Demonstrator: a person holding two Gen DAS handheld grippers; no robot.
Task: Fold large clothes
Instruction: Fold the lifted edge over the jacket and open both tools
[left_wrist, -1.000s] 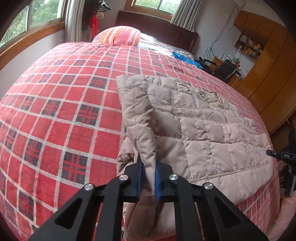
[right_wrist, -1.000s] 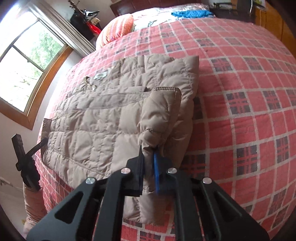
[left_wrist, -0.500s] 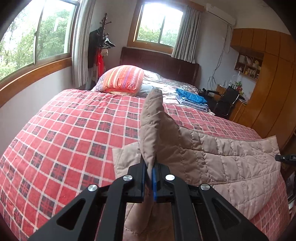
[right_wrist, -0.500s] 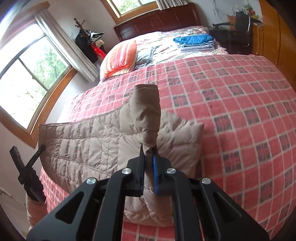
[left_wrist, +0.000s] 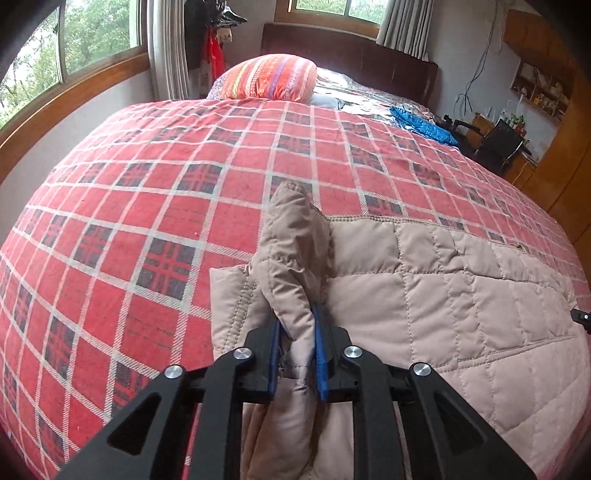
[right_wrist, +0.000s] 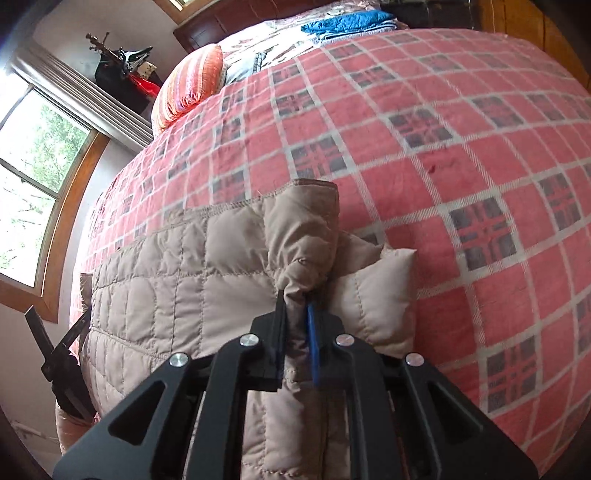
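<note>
A beige quilted jacket (left_wrist: 424, 295) lies folded over itself on the near part of the red plaid bed (left_wrist: 166, 192). Its top edge runs straight across the cover. In the left wrist view a bunched fold of it stands up between the blue pads of my left gripper (left_wrist: 297, 347), whose jaws are parted a little and loose around it. In the right wrist view the jacket (right_wrist: 184, 277) spreads to the left, and my right gripper (right_wrist: 295, 321) is shut on a gathered corner of it. The left gripper's black frame (right_wrist: 62, 354) shows at the jacket's far left end.
A striped orange pillow (left_wrist: 273, 77) and folded blue clothes (left_wrist: 421, 125) lie at the head of the bed. A window (left_wrist: 74, 44) runs along the left wall, with a wooden wardrobe (left_wrist: 569, 166) and a dark chair (left_wrist: 506, 136) on the right. Plaid cover (right_wrist: 461, 166) stretches beyond the jacket.
Both grippers lifted the jacket's near edge, carried it forward and lowered it, so the jacket now lies doubled over. The gap between the left jaws has widened.
</note>
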